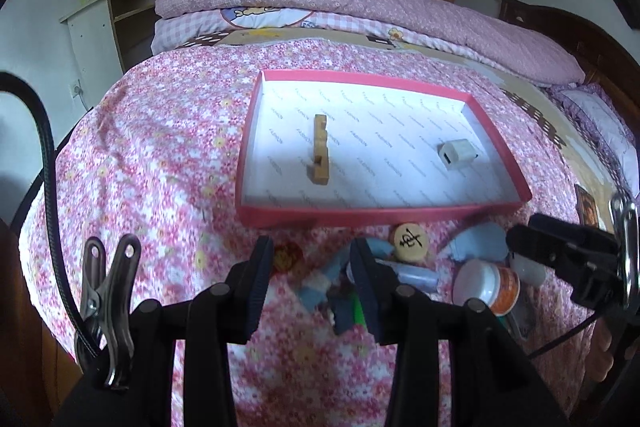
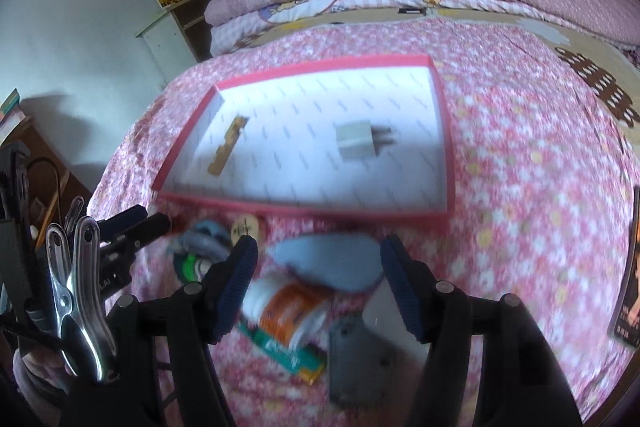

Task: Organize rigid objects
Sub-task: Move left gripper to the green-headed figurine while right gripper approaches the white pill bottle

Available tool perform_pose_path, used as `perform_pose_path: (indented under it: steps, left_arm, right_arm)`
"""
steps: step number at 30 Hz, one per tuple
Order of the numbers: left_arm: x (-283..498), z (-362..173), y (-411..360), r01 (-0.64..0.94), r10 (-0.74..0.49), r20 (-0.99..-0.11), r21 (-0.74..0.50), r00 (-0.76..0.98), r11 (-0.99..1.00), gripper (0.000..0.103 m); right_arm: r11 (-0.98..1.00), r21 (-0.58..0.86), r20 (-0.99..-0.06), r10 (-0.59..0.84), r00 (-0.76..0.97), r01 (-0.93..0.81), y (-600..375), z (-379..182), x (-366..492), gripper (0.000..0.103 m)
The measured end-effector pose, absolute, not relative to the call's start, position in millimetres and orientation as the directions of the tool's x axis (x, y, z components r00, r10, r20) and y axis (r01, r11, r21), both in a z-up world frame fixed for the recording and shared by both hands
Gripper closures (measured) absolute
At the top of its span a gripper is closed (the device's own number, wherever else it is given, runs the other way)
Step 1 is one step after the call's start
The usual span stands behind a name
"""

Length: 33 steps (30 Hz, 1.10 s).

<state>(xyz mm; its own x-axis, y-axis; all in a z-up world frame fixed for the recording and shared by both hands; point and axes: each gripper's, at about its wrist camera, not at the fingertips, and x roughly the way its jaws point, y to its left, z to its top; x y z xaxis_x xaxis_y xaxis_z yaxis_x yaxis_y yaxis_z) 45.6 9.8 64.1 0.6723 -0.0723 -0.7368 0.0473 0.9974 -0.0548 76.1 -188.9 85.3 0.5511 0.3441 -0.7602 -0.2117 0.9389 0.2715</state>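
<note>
A pink-rimmed tray (image 1: 376,215) (image 2: 308,207) lies on the floral bedspread. In it are a wooden notched block (image 1: 320,149) (image 2: 228,146) and a white plug adapter (image 1: 459,154) (image 2: 356,143). My left gripper (image 1: 312,287) is open over a pile of small items: a blue piece (image 1: 320,287), a round wooden chess piece (image 1: 411,242) (image 2: 244,226) and a red disc (image 1: 286,255). My right gripper (image 2: 316,291) is open above an orange-and-white jar (image 2: 288,311) (image 1: 490,285) and a blue-grey piece (image 2: 332,261). It also shows in the left wrist view (image 1: 560,255).
A grey plastic part (image 2: 356,359) and a green packet (image 2: 280,347) lie near my right gripper. A folded pink quilt (image 1: 360,3) lies at the far end of the bed. A dark booklet (image 2: 630,291) lies at the right edge. A white shelf (image 1: 96,27) stands at left.
</note>
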Motion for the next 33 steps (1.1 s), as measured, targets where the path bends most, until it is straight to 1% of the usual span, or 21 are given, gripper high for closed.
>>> perform_pose_path:
  steps: [15, 21, 23, 24, 26, 33]
  left_arm:
    - [13, 43, 0, 0.048, -0.122, -0.770, -0.117, 0.627, 0.992, 0.061]
    - [12, 36, -5, 0.041, -0.175, -0.780, -0.189, 0.601, 0.981, 0.061]
    - [14, 34, -7, 0.031, -0.191, -0.774, -0.216, 0.603, 0.976, 0.056]
    - [15, 32, -8, 0.028, -0.195, -0.773, -0.224, 0.604, 0.974, 0.052]
    - [18, 29, -11, 0.022, -0.186, -0.772, -0.218, 0.607, 0.976, 0.051]
    - [28, 20, -23, 0.016, -0.113, -0.775, -0.131, 0.622, 0.991, 0.051]
  right_arm:
    - [0.950, 0.211, -0.762, 0.307, 0.570, -0.230, -179, 79, 26, 0.037]
    - [0.950, 0.215, -0.768, 0.307, 0.561, -0.226, -179, 72, 21, 0.037]
    - [0.949, 0.221, -0.769, 0.312, 0.559, -0.226, -180, 71, 19, 0.037]
    - [0.948, 0.222, -0.768, 0.313, 0.559, -0.227, -180, 71, 18, 0.037]
    - [0.947, 0.225, -0.765, 0.317, 0.561, -0.229, -181, 71, 17, 0.037]
    - [0.945, 0.235, -0.762, 0.326, 0.560, -0.229, -182, 71, 16, 0.037]
